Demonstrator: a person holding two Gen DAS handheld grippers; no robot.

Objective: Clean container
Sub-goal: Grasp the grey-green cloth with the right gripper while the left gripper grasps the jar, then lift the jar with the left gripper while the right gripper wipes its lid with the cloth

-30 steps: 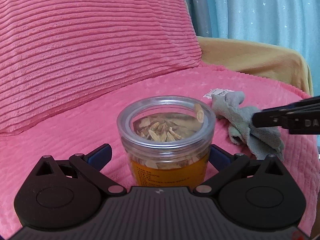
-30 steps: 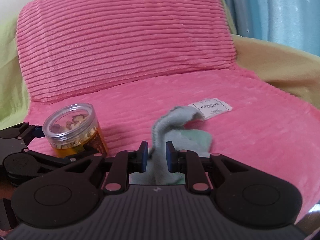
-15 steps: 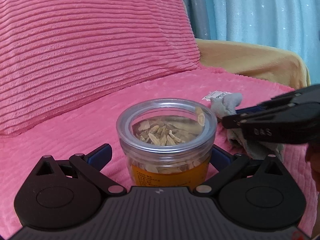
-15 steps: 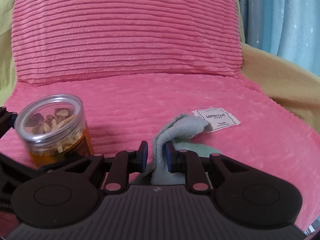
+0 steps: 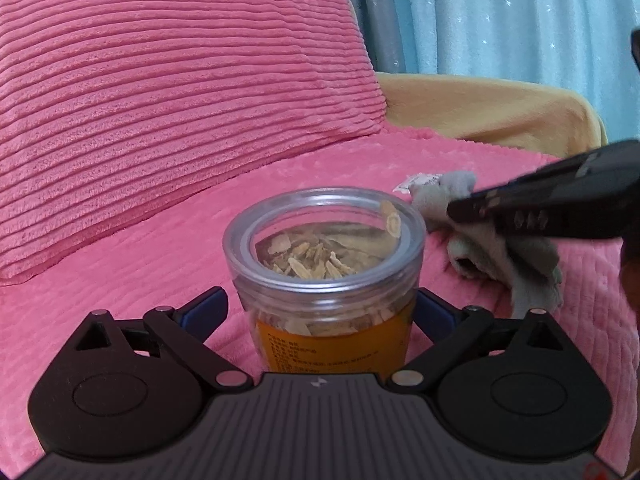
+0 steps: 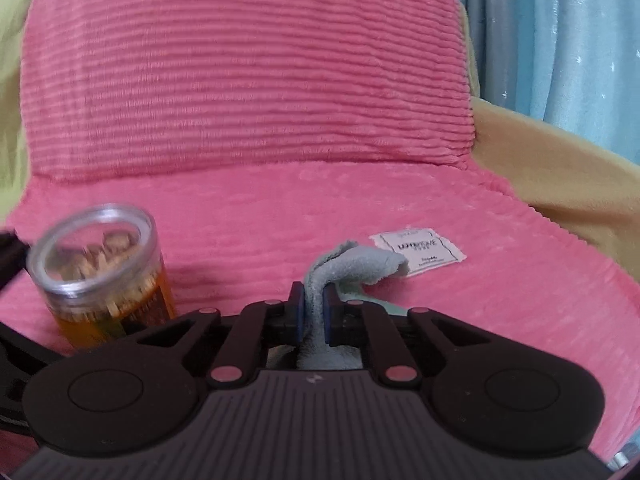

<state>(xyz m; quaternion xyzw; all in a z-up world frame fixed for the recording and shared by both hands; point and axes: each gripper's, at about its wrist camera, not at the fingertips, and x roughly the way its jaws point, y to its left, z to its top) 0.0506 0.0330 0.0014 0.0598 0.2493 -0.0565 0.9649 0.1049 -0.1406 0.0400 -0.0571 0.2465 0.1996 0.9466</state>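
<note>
Pink ribbed blanket (image 5: pixel 160 264) all over what looks like a sofa seat, matching pink cushion (image 6: pixel 248 80) propped at 12 o'clock, blue curtain (image 5: pixel 500 16) behind it.

The container (image 5: pixel 324 268) is a clear plastic jar with an orange label and a see-through lid, with dried slices inside. It stands upright on the blanket between the fingers of the left gripper (image 5: pixel 320 312). Those blue pads sit right at the jar's sides, so it reads as clamped on the jar, though the actual contact is hidden behind the body.

The right gripper (image 6: pixel 313 312) has its fingers pinched tight on a grey-green cloth (image 6: pixel 352 264), with a loose flap flopping out toward 1 o'clock near a white label tag (image 6: pixel 418 250) on the blanket. In the left wrist view the cloth hangs at roughly 3 o'clock from the jar, close but not touching.

Best guess at the step: bringing the cloth over to wipe the jar. Whether any wiping has happened already can't be told from this.

Tips for doing it well:
- The blanket is soft, so the jar can tip easily. The left hold has to stay firm and low.
- Lead with the loose flap so fabric meets the plastic, not the hard fingertips.
- Push toward the left gripper, not away from it.
- Go light on the lid; it may just be pressed on.
</note>
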